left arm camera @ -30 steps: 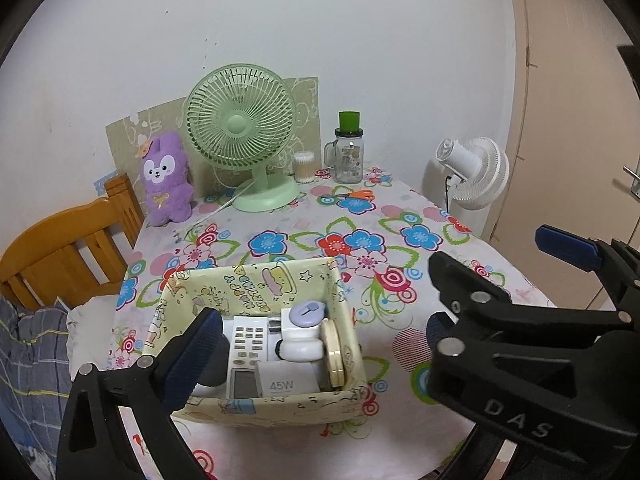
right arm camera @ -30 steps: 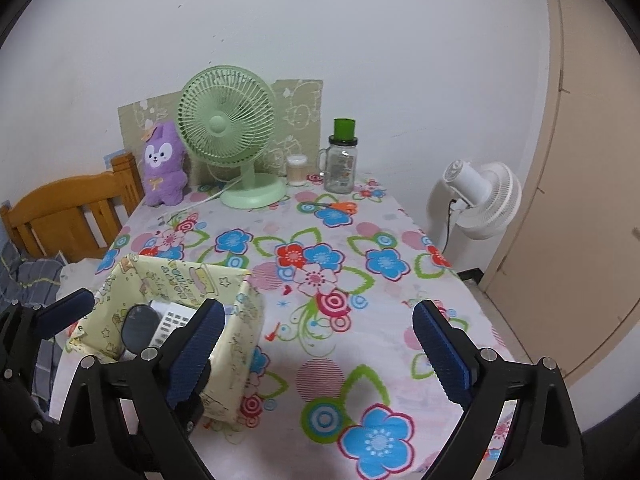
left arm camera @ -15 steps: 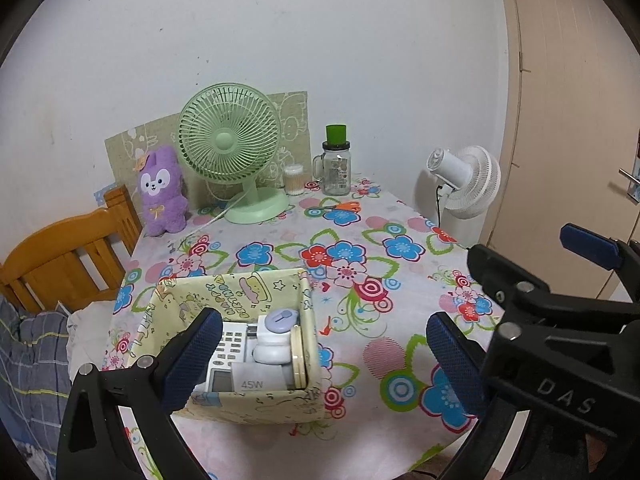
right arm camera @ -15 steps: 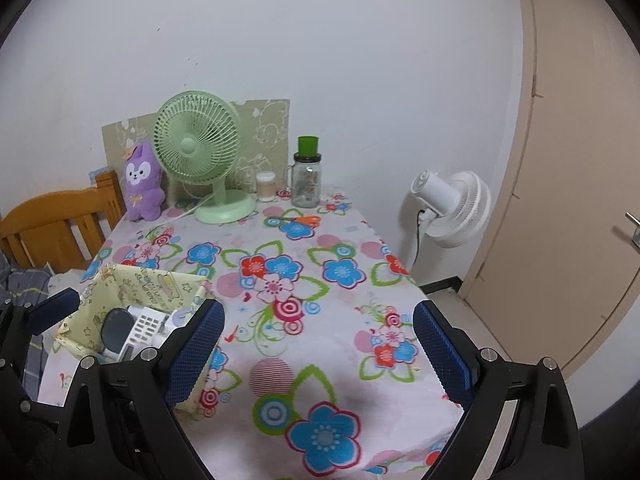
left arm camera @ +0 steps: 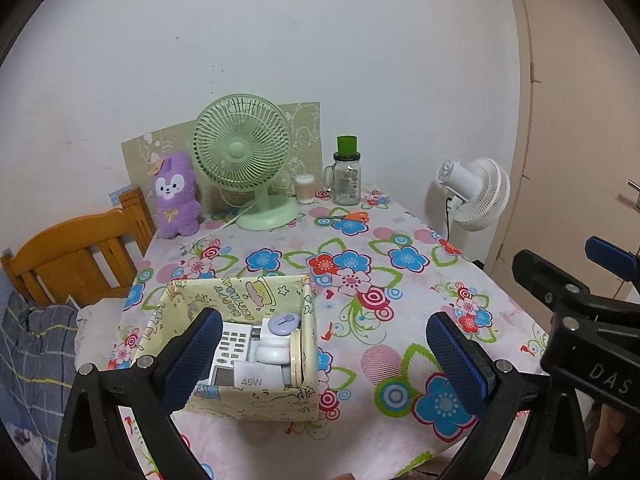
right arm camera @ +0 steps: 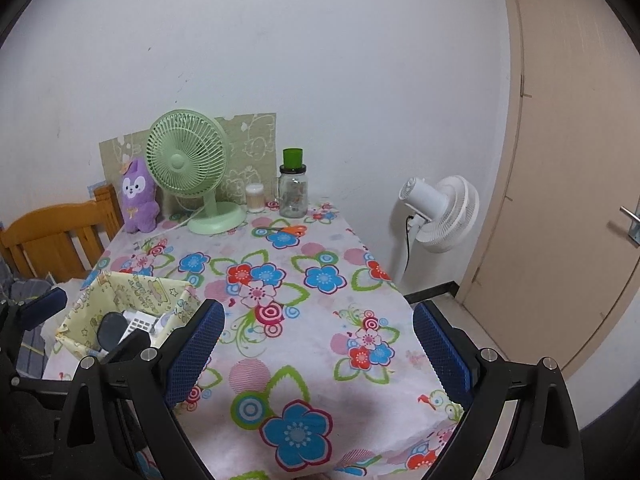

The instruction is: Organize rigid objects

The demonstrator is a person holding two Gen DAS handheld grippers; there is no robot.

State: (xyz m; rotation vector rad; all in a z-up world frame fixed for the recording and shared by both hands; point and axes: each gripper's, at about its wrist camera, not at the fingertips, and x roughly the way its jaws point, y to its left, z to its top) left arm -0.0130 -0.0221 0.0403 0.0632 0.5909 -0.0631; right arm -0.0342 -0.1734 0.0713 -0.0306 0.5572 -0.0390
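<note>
L wrist: left gripper (left arm camera: 322, 358) fingers wide, nothing held, above near-left part of tabletop (left arm camera: 404, 332). Fabric bin (left arm camera: 244, 394) near left edge, holds remote (left arm camera: 230, 350), 45W charger (left arm camera: 256, 378), round lilac piece (left arm camera: 284, 324). Green fan (left arm camera: 244, 160), jar (left arm camera: 347, 178) at far edge.

R wrist: right gripper (right arm camera: 318, 356) fingers wide, empty, over near edge. Bin at left edge.

Judgement: sorting looks done; pull back level w/o clipping bin rim.
</note>
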